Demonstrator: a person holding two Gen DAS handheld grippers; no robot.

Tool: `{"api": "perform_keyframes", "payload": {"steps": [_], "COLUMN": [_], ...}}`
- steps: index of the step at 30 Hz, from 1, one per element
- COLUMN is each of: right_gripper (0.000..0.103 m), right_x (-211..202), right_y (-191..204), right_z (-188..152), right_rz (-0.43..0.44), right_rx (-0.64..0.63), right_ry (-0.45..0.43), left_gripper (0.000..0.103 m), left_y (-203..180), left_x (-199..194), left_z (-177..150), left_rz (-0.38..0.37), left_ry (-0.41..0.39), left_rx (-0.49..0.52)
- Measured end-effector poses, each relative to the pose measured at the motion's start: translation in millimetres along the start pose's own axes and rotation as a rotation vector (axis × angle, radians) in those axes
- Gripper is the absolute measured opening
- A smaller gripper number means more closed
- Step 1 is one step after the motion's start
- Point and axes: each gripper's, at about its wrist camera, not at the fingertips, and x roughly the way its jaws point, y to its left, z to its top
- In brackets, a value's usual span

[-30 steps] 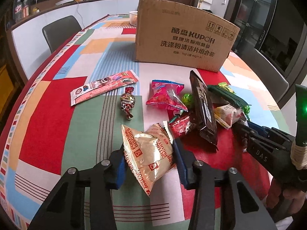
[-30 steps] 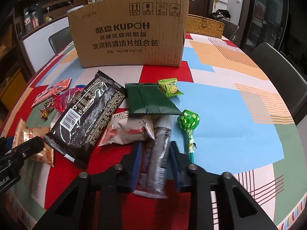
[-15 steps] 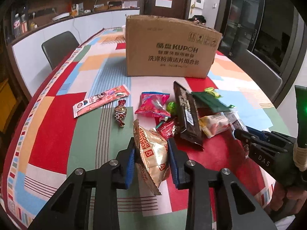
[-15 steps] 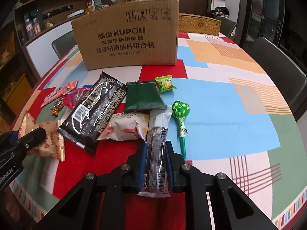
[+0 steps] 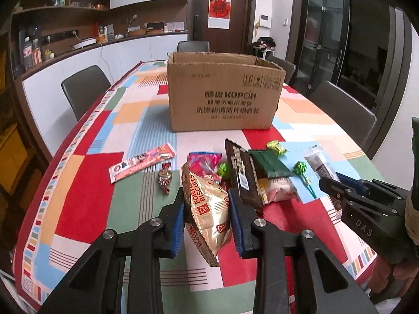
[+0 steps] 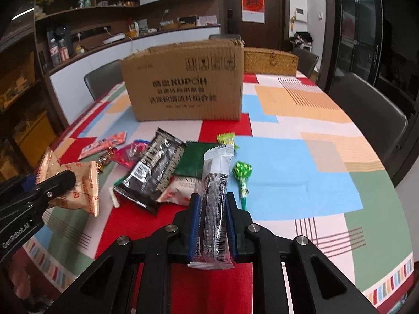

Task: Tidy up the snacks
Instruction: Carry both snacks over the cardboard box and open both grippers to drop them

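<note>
In the left wrist view, the left tool [image 5: 207, 209] is closed on a golden biscuit bag [image 5: 207, 206], pinching it by its two sides so that it stands on edge above the table [image 5: 86, 201]. The other snacks lie in a loose heap just behind it: a long dark bar [image 5: 239, 172], a dark green packet [image 5: 269, 163], a pink bag [image 5: 203, 163], a pink strip [image 5: 142, 164] a little apart on the left, and a green lollipop [image 5: 301, 170]. The open cardboard box [image 5: 225, 96] stands behind them, well apart from the tool; I think it is the place where the snacks should go, so the bag is held high enough to be carried over its wall.

In the right wrist view, the right tool [image 6: 210, 222] grips a slim black and white packet [image 6: 216, 204] along its length, its far end pointing to the box [image 6: 183, 83]. The left tool [image 6: 52, 183] with its biscuit bag [image 6: 78, 185] shows at the left edge. Both packets seem lifted off the table, but I cannot tell this for certain. A woven basket [image 6: 269, 61] stands behind the box.
</note>
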Motion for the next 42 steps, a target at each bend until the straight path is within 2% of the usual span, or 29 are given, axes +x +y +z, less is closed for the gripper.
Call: {"api": "perform_keyframes", "payload": {"steps": [11, 21, 24, 28, 37, 42], "right_gripper": [0.020, 0.020, 0.020, 0.020, 0.020, 0.020], "right_x": [-5, -1, -4, -7, 8, 29], "right_y": [5, 5, 7, 11, 14, 10], "right_z": [41, 103, 123, 151, 204, 233], "right_rz": [0.066, 0.115, 0.114, 0.122, 0.136, 0.123], "right_rx": [-0.046, -0.043, -0.053, -0.071, -0.098, -0.102], "right_ry": [-0.071, -0.172, -0.222, -0.273, -0.285, -0.240], "left_gripper": [0.031, 0.031, 0.031, 0.031, 0.031, 0.031], "left_y": [-1, 1, 4, 7, 10, 16], "left_x": [-1, -4, -4, -2, 18, 46], "left_z": [47, 108, 128, 157, 212, 242], "left_rz": [-0.015, -0.007, -0.043, -0.052, -0.034, -0.059], "left_ry": [-0.090, -0.226, -0.239, -0.271, -0.276, -0.208], "left_rx": [0.011, 0.041, 0.029, 0.039, 0.056, 0.033]}}
